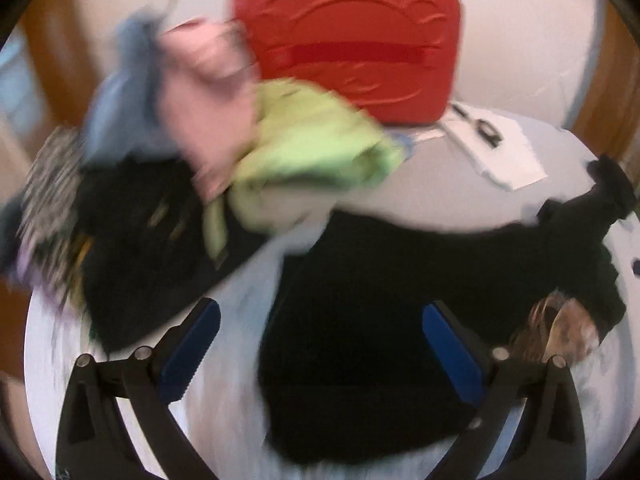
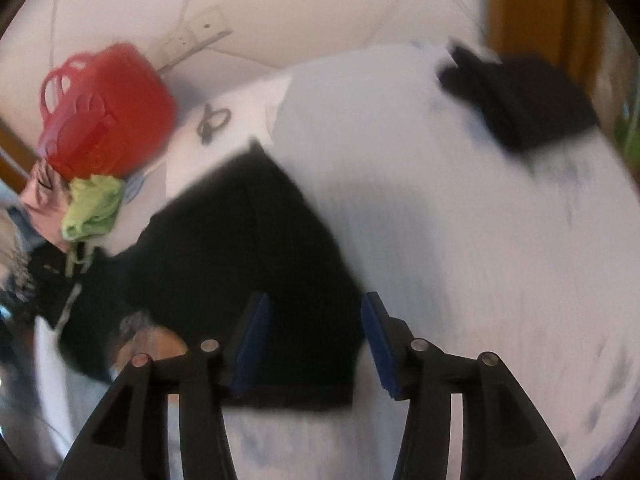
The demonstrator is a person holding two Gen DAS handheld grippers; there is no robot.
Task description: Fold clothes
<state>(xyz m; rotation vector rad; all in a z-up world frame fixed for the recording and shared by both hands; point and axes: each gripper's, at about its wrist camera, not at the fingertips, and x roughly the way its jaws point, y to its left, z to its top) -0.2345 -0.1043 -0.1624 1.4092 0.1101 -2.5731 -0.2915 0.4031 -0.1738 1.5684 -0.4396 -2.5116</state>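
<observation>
Only right view: folded dark garment (image 2: 520, 104) | left gripper (image 1: 320, 344) agape | right gripper (image 2: 316, 344) agape

black garment (image 2: 248, 248): matt cloth
red case (image 1: 352, 40): smooth embossed plastic, slight sheen
green top (image 1: 312, 136): soft cloth
gripper pads (image 1: 192, 348): blue, ribbed
bed sheet (image 2: 460, 220): pale cloth

Your left wrist camera looks down and forward, close over the black garment (image 1: 360, 360) toward the red bag (image 1: 348, 52), while your right wrist camera views the same garment, bag and pale bed sheet (image 2: 460, 240) from further right.
</observation>
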